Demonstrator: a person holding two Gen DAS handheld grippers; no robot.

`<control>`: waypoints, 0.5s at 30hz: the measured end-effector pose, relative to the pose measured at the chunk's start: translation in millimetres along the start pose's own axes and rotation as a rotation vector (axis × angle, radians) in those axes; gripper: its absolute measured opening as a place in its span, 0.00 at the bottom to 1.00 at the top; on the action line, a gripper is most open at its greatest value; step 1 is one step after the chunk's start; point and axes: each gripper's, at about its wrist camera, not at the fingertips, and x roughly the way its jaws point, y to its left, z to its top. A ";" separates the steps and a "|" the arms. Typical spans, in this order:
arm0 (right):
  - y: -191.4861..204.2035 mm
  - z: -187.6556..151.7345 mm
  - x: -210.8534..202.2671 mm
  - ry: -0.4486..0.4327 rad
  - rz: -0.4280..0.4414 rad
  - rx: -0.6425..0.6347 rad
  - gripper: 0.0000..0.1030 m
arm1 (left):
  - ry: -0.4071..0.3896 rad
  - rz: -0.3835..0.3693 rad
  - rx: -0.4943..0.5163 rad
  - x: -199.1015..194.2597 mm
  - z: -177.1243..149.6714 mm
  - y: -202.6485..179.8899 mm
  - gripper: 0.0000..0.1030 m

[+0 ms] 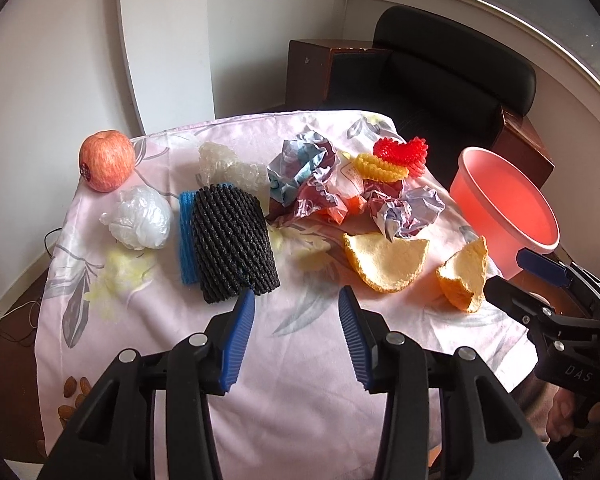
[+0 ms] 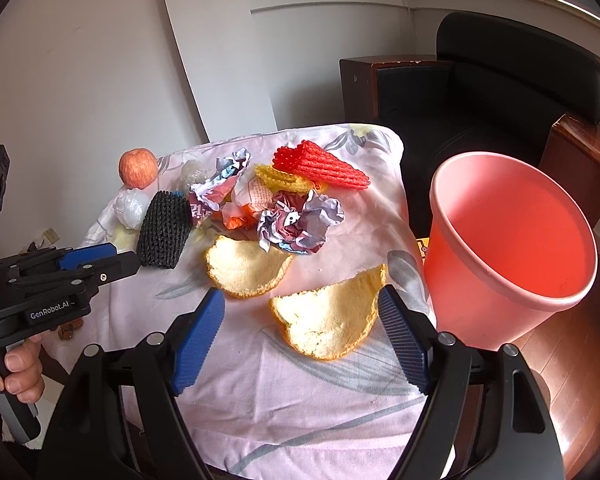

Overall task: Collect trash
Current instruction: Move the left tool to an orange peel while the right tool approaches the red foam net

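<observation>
My right gripper [image 2: 300,336] has its jaws spread wide with nothing pressed between the pads. The nearer peel [image 2: 328,320] lies on the cloth right in the gap between the fingers, cupped side up, its long axis running from near-left to far-right, so roughly across my line of approach. I judge this hand is the one placed for it. The second peel [image 2: 246,266] sits just beyond and to the left, close to the first. The pink bin [image 2: 512,256] stands just off the table's right edge, right beside this gripper.

My left gripper [image 1: 298,320] is also open and empty, over bare tablecloth [image 1: 300,400]. The black foam net [image 1: 234,246] lies just ahead of its left finger; both peels are off to its right, nearer the other hand.
</observation>
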 end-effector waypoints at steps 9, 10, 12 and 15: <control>-13.7 -9.0 -3.1 0.023 -0.003 0.021 0.77 | 0.051 -0.064 0.028 7.9 -3.5 -11.6 0.42; -14.1 -9.1 -2.5 0.024 -0.002 0.022 0.77 | 0.054 -0.065 0.034 10.3 -3.2 -14.0 0.42; -14.9 -9.5 -1.6 0.028 0.001 0.025 0.77 | 0.060 -0.064 0.048 13.6 -1.9 -18.9 0.42; -16.5 -10.3 -0.2 0.033 0.007 0.029 0.77 | 0.067 -0.065 0.064 18.3 0.8 -25.8 0.42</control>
